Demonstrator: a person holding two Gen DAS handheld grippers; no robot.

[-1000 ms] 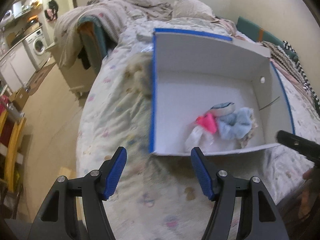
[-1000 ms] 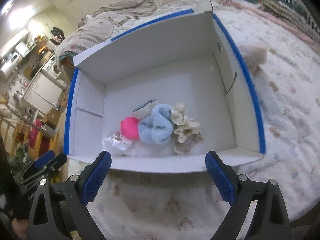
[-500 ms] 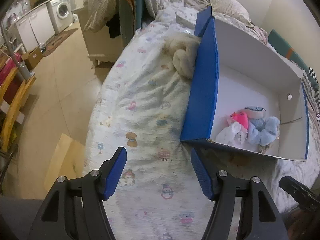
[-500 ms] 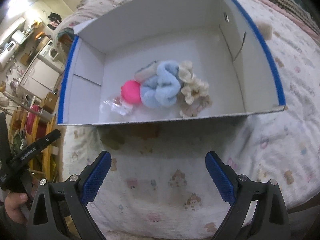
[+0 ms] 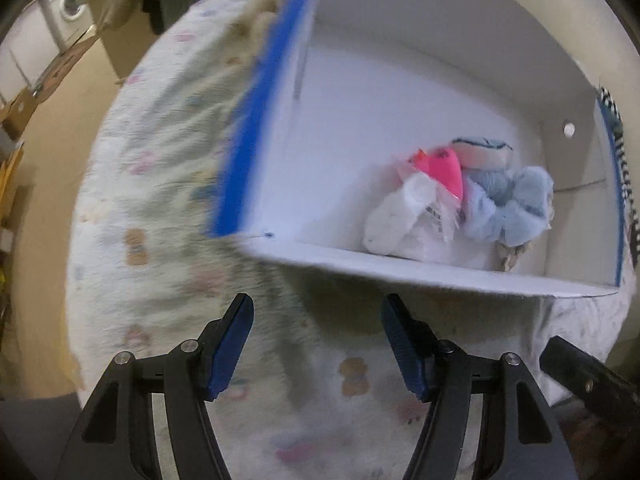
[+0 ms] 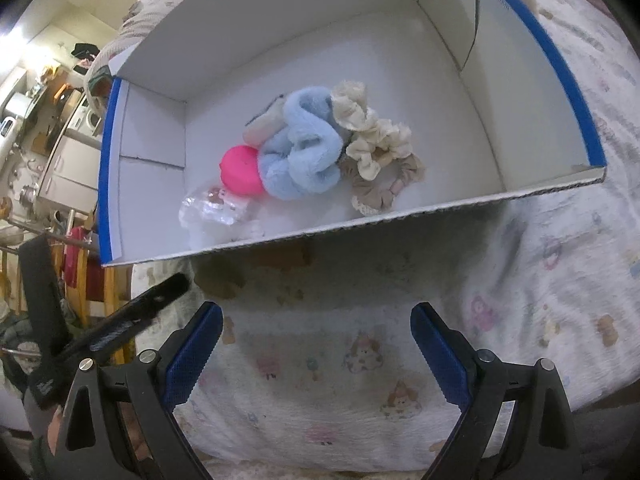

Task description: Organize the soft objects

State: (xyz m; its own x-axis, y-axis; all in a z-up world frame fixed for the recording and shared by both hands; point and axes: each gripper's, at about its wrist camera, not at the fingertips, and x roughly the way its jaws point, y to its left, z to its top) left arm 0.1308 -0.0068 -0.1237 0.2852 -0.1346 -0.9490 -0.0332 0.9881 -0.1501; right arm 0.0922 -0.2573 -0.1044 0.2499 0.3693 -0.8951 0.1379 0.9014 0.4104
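A white cardboard box with blue edges (image 5: pixel 256 128) (image 6: pixel 568 96) lies open on the bed. Inside it sit a fluffy light-blue scrunchie (image 6: pixel 308 148) (image 5: pixel 508 204), a pink round item (image 6: pixel 240 170) (image 5: pixel 444 168), cream and beige scrunchies (image 6: pixel 372 140), and a clear plastic packet (image 6: pixel 208 210) (image 5: pixel 404 216). A fluffy cream object (image 5: pixel 264 20) lies outside the box by its left wall, blurred. My left gripper (image 5: pixel 316 344) is open and empty, in front of the box's near wall. My right gripper (image 6: pixel 316 356) is open and empty over the bedspread, short of the box.
The bed has a pale quilt with small cartoon prints (image 6: pixel 360 352). To the left are floor, a washing machine (image 5: pixel 68 4) and cabinets (image 6: pixel 68 168). The other gripper's black body shows at the lower left of the right wrist view (image 6: pixel 120 320).
My left gripper swung right and closer to the box, so its inside now fills the view. My right gripper drew back a little more. Both stay open.
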